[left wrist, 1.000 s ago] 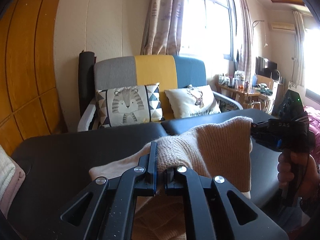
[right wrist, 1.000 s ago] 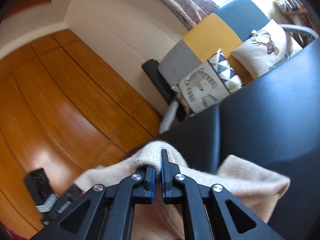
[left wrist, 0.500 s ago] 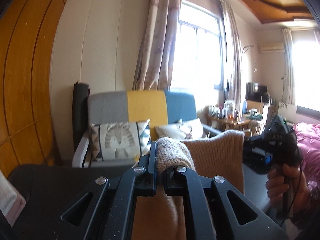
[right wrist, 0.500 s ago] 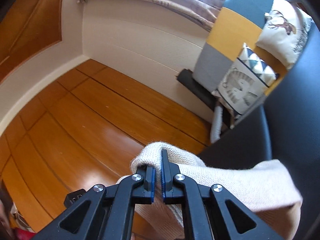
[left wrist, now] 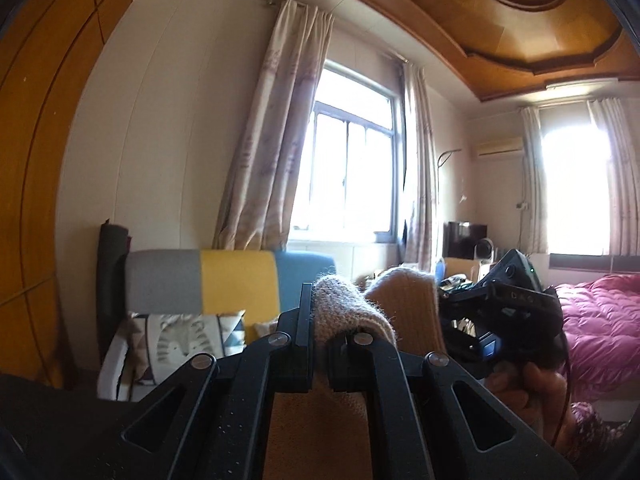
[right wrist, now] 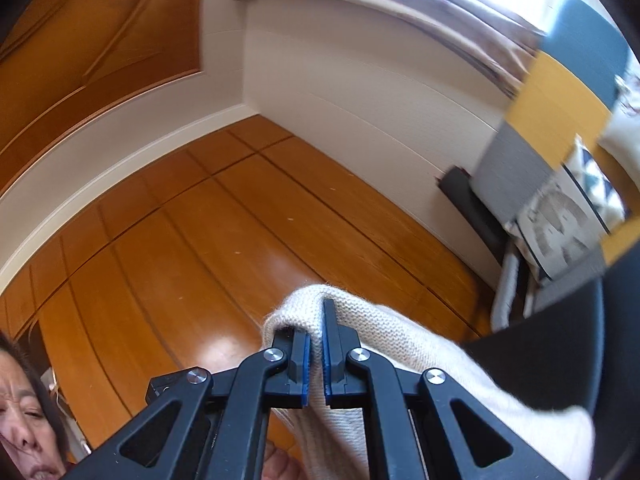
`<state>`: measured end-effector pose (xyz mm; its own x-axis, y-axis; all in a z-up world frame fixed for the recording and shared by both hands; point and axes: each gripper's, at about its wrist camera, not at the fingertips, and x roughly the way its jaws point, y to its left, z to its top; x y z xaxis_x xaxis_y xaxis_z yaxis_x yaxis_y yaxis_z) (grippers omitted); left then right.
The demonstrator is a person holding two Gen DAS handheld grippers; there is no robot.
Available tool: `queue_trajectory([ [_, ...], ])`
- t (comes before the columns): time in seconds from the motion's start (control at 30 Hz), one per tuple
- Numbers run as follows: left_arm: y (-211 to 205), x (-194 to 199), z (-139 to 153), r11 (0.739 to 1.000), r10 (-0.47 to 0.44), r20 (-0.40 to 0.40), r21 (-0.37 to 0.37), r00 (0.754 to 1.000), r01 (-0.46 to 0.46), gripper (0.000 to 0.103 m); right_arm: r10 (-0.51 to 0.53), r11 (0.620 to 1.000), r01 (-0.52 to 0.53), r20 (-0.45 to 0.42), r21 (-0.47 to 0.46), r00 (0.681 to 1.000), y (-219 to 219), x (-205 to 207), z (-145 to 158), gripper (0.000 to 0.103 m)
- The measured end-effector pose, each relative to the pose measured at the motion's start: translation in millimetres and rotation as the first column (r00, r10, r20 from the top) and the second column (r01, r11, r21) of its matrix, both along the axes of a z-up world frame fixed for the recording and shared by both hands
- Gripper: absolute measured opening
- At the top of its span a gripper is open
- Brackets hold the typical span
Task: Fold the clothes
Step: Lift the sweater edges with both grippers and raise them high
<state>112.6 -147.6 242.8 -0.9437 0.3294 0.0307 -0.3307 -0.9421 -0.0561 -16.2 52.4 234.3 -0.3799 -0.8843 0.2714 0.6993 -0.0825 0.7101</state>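
Observation:
A beige knitted sweater [left wrist: 404, 312] is held up in the air between both grippers. My left gripper [left wrist: 320, 320] is shut on one bunched edge of it; the cloth hangs down below the jaws. My right gripper [right wrist: 316, 336] is shut on another edge of the sweater [right wrist: 400, 344], which drapes to the right and down. In the left wrist view the right gripper [left wrist: 500, 320] shows in a hand just right of the sweater. The black table [right wrist: 560, 360] lies below; the sweater's lower part is hidden.
A grey, yellow and blue sofa [left wrist: 224, 280] with cushions stands behind the table. A wooden wardrobe [right wrist: 200, 240] is to the left. A bed with a pink quilt [left wrist: 592, 320] is at the right. The person's face [right wrist: 20, 432] is close by.
Both grippers have risen and tilted upward, lifting the sweater off the table. The two grippers have come closer together, and the sweater now hangs narrower between them.

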Motion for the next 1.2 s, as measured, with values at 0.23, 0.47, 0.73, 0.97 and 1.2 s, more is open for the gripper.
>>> queue_trajectory([
  [0.23,16,17,38,0.996,-0.088,-0.084,0.026,0.993,0.09,0.004,0.019,0.999,-0.024,-0.123,-0.04,0.992,-3,25,47,0.003],
  [0.47,27,42,67,0.987,-0.152,-0.171,0.016,0.973,0.157,0.004,0.014,0.997,-0.032,-0.24,-0.068,0.971,2,55,86,0.003],
  [0.73,38,74,93,0.978,-0.205,-0.241,-0.006,0.949,0.21,0.004,-0.012,0.998,-0.011,-0.358,-0.062,0.934,10,97,120,0.003],
  [0.97,36,105,105,0.956,-0.284,-0.246,-0.002,0.927,0.292,0.004,-0.018,0.998,-0.007,-0.421,-0.059,0.907,12,135,139,0.003],
  [1.2,36,118,93,0.946,-0.299,-0.259,0.045,0.919,0.321,0.004,-0.005,0.996,-0.036,-0.454,-0.081,0.891,5,166,139,0.003],
])
